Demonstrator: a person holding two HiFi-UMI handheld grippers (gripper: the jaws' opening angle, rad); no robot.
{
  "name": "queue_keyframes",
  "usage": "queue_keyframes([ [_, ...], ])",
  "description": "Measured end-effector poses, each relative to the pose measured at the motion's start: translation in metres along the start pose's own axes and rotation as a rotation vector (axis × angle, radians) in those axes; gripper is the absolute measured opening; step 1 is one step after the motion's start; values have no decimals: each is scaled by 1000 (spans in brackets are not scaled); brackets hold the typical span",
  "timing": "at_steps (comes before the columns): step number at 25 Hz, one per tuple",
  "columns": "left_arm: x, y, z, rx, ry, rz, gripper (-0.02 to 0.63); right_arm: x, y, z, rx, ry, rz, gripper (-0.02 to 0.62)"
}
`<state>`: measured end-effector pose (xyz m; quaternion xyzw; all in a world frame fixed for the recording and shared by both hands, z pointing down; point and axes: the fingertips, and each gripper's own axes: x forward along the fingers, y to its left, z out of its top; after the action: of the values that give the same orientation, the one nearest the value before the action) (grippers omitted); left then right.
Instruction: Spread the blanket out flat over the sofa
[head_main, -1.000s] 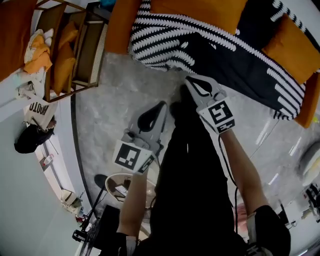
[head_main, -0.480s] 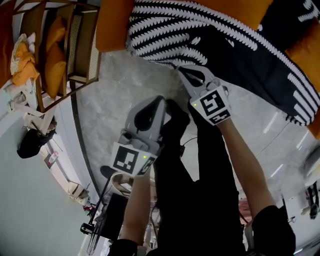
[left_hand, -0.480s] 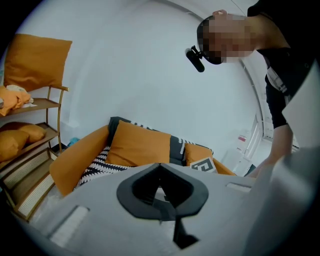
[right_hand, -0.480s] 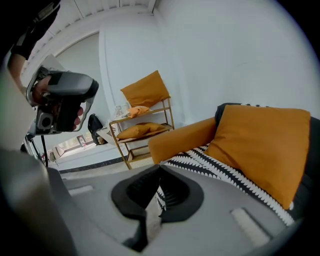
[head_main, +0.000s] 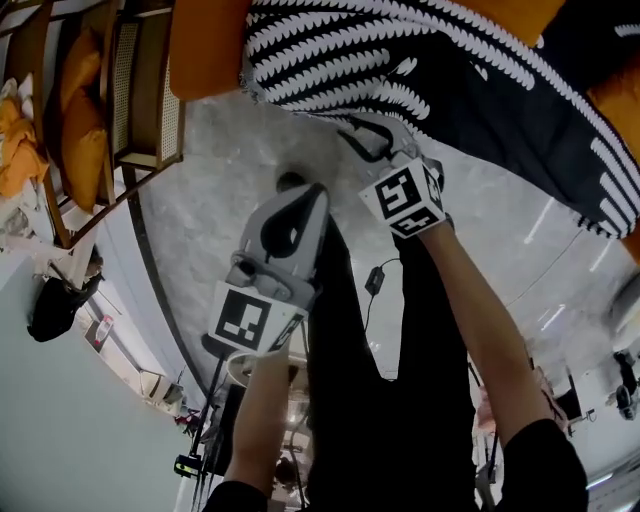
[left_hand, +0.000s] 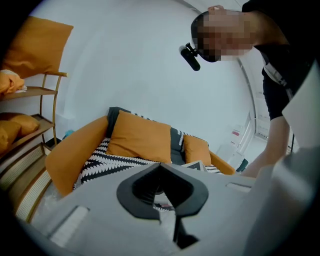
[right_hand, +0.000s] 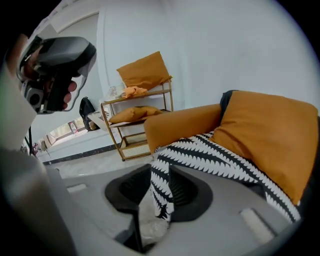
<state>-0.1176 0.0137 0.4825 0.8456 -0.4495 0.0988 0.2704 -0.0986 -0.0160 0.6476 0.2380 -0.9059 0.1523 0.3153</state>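
Right gripper view: blanket (right_hand: 161, 192) edge lies between the opening fingers (right_hand: 95, 205).

Orange sofa (head_main: 205, 50) standing on grey marbled floor (head_main: 220, 190), with black-and-white patterned blanket (head_main: 330, 60) lying over seat and front edge, orange cushions (right_hand: 270, 135) against backrest; beside sofa arm, gold-framed shelf unit (head_main: 145, 90) bearing more orange pillows (head_main: 80, 110)

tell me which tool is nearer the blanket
Right. The right tool is at the blanket's hanging edge, with fabric between its opening jaws. The left tool is back over the floor, apart from the blanket.
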Motion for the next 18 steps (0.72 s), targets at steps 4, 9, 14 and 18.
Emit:
queue_keyframes([
  [4,-3,21,-11,21,3,-49,6,37,9,-18,-31,43,-44,138],
  [9,-11,52,-30,69,51,-95,6,86,22,-43,-58,98,-103,176],
  [14,-13,83,-43,85,56,-118,6,125,22,-75,-127,180,-190,206],
  [18,-14,97,-50,91,50,-132,6,145,15,-99,-222,259,-274,233],
])
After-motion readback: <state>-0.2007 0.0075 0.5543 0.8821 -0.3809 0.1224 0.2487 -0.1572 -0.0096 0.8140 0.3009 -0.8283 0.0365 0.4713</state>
